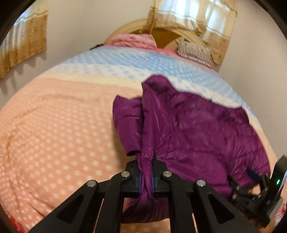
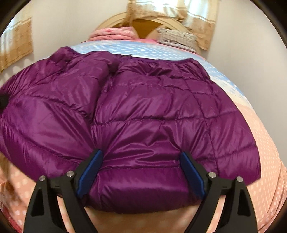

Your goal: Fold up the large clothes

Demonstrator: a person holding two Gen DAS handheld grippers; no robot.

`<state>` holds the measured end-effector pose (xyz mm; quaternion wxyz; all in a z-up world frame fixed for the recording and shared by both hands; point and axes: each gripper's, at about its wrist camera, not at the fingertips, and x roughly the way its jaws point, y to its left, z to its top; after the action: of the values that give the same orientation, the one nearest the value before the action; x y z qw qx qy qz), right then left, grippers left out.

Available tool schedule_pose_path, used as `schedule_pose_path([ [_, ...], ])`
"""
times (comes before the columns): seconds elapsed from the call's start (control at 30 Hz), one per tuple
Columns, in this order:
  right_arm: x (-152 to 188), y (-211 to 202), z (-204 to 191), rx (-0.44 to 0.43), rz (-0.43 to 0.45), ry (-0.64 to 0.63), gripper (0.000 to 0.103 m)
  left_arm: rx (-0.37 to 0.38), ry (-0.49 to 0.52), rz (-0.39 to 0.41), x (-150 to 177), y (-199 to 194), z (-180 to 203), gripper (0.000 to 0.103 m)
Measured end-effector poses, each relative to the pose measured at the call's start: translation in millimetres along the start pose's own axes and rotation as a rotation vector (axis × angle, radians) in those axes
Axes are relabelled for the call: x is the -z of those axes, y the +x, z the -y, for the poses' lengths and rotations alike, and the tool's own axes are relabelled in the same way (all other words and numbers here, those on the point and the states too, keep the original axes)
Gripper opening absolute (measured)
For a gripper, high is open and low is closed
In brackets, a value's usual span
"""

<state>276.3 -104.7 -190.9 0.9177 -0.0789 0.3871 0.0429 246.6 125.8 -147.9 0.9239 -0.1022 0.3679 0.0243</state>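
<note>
A purple quilted jacket (image 2: pixel 143 111) lies spread on a bed (image 1: pixel 53 134) whose cover is peach with pale dots near the camera and blue-and-white checked farther off; the left gripper (image 1: pixel 146 161) is clamped tight on a bunched fold of the jacket's edge, the fabric squeezed between its blue pads (image 1: pixel 140 182) and hanging down below them; from that pinch the cloth rises in a ridge, with a sleeve (image 1: pixel 127 121) lying just beside it on the peach part of the cover; the right gripper (image 2: pixel 141 156) stands wide apart over the jacket's near hem, one blue-padded finger on either side of a broad stretch of shiny fabric, not squeezing it; in the left wrist view that gripper shows blurred at the far right edge, beside the jacket; at the head of the bed sit a pink quilt (image 1: pixel 132 40) and a patterned pillow (image 1: pixel 193 50) against a wooden headboard (image 1: pixel 161 34); curtains (image 1: pixel 197 16) hang behind.
</note>
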Motion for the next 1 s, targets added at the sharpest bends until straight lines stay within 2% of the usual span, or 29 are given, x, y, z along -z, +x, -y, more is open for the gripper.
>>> schedule_pose_path([
  [0.07,-3,-17,4,-0.099,0.050,-0.020,0.088,-0.024,0.003,0.044,-10,-17,-1,0.006],
  [0.13,-3,-40,20,-0.073,0.134,-0.022,0.089,-0.040,0.033,0.078,-20,-29,9,0.006],
  [0.2,-4,-64,51,-0.053,0.207,0.005,0.092,-0.037,0.075,0.113,-29,-39,30,0.006],
  [0.3,-2,-80,107,0.048,0.236,0.089,0.094,-0.020,0.196,0.193,-38,-55,87,0.006],
  [0.37,5,-76,151,0.146,0.216,0.154,0.095,0.011,0.271,0.231,-40,-60,125,0.006],
  [0.43,18,-72,184,0.202,0.189,0.230,0.095,0.049,0.343,0.257,-40,-61,163,0.005],
  [0.47,28,-69,206,0.219,0.171,0.289,0.095,0.070,0.381,0.267,-42,-58,183,0.006],
  [0.57,56,-72,229,0.247,0.144,0.381,0.095,0.115,0.490,0.285,-31,-49,239,0.006],
  [0.67,72,-75,233,0.260,0.120,0.406,0.095,0.157,0.577,0.255,-13,-28,286,0.006],
  [0.8,92,-76,240,0.282,0.087,0.425,0.095,0.152,0.701,0.226,22,10,338,0.006],
  [0.9,101,-75,248,0.289,0.070,0.446,0.095,0.140,0.799,0.177,57,41,362,0.006],
  [1.0,102,-69,254,0.299,0.048,0.451,0.095,0.101,0.882,0.199,82,55,374,0.007],
])
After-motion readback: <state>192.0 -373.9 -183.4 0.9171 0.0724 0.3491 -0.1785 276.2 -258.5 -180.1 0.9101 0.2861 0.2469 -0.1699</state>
